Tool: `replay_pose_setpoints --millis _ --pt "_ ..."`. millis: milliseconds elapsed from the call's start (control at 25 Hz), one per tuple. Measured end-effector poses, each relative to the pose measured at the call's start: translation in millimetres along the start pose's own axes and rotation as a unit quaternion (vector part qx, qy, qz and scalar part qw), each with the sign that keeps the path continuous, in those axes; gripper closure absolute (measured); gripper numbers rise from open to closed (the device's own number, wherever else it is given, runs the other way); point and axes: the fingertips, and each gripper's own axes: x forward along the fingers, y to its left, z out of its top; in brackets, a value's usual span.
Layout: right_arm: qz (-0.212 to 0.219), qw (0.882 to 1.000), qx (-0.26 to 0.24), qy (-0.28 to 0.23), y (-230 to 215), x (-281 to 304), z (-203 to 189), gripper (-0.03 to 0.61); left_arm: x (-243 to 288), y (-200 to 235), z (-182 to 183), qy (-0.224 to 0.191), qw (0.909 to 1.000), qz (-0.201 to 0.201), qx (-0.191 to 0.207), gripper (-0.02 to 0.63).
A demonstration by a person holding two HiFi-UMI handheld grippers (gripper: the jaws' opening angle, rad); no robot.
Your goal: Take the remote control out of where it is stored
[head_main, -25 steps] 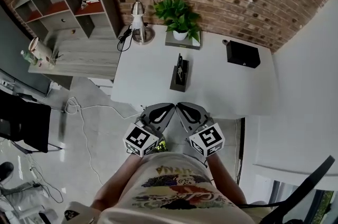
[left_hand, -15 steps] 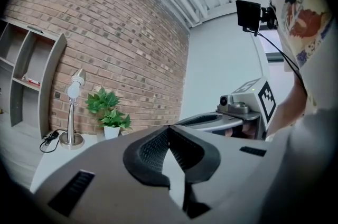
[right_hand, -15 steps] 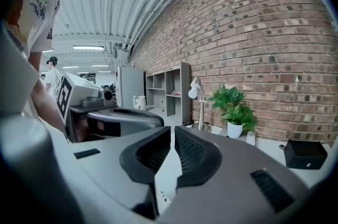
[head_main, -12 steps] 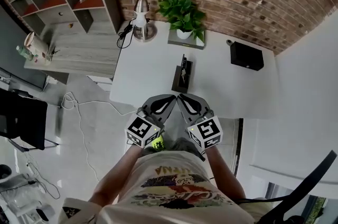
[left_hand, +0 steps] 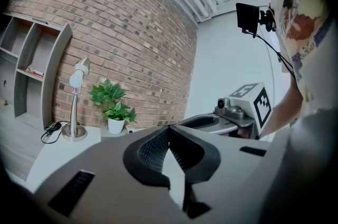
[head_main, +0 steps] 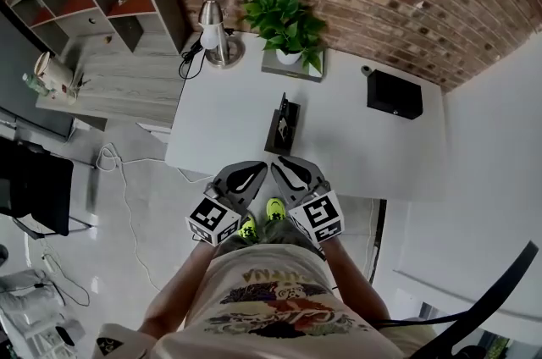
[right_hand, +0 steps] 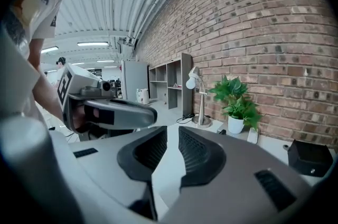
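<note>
Room: red brick wall (head_main: 381, 2) at the back, with a white rectangular table (head_main: 356, 146) pushed against it and grey floor around.

Table stuff: a green potted plant (head_main: 284, 23) and a silver desk lamp (head_main: 212, 31) along the wall edge, and a black box (head_main: 394, 95) off to the right, well apart from the rest.

Remote: the slim black remote control (head_main: 285, 110) looks to be standing in a dark upright holder (head_main: 273, 144) near the middle of the table. It's too small in the head view to see how deep it sits.

Left gripper (head_main: 259, 168): pads closed tip to tip with nothing in them, held just off the near table edge.

Right gripper (head_main: 279, 163): jaws have just been opening and are now a narrow slit apart. It's empty, sits right beside the left one and tilts down a bit.

Step in hand: probably the approach, since neither gripper is near the holder yet.

How to do it well: the right one probably needs to open wider first. Then it should come in from above, pinch the exposed top of the remote and pull along the holder's slot, not sideways.

Handy extra: the left gripper could pin the holder down so it doesn't lift or tip.
</note>
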Motion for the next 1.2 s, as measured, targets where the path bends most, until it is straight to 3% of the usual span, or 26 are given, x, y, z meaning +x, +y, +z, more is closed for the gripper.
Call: replay_pose_setpoints --millis 200,640,1200 --pt "0.015 1.000 0.008 0.022 -17 6 -21 0.515 5 11 -10 0.012 0.9993 0.033 -0.012 0.611" --pt "0.044 0.998 0.004 0.042 -41 29 -37 0.473 27 30 -20 0.026 0.9976 0.060 -0.021 0.611" --pt "0.046 0.995 0.012 0.084 -82 58 -61 0.403 39 55 -38 0.046 0.9922 0.105 -0.050 0.611"
